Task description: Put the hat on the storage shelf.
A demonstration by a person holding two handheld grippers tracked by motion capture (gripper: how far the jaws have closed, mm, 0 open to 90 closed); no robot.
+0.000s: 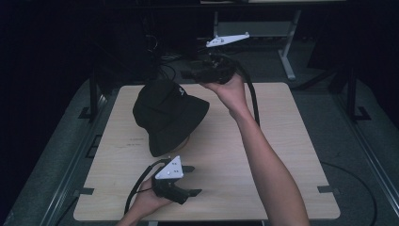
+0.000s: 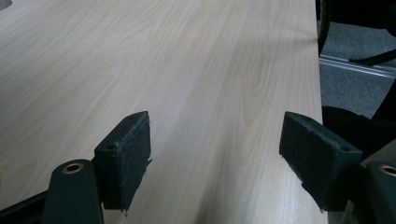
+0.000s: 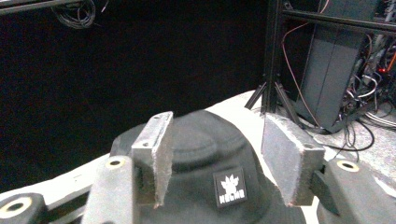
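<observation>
A black bucket hat [image 1: 167, 115] lies crown up on the left half of the wooden table [image 1: 273, 155]. It has a small square logo patch [image 3: 229, 185] on its side. My right gripper [image 1: 200, 73] is held in the air above the table's far edge, just right of the hat. Its jaws point at the hat. In the right gripper view the right gripper [image 3: 217, 126] is open, with the hat [image 3: 201, 154] beyond and below the pads and nothing between them. My left gripper [image 1: 193, 180] rests low near the front edge, open over bare wood [image 2: 217, 126].
Dark floor surrounds the table, with a metal desk leg [image 1: 287, 63] and tangled cables [image 1: 164, 59] behind it. A black frame and an equipment rack with wires [image 3: 336, 70] stand beyond the far edge. A black cable [image 1: 251, 99] trails beside the right forearm.
</observation>
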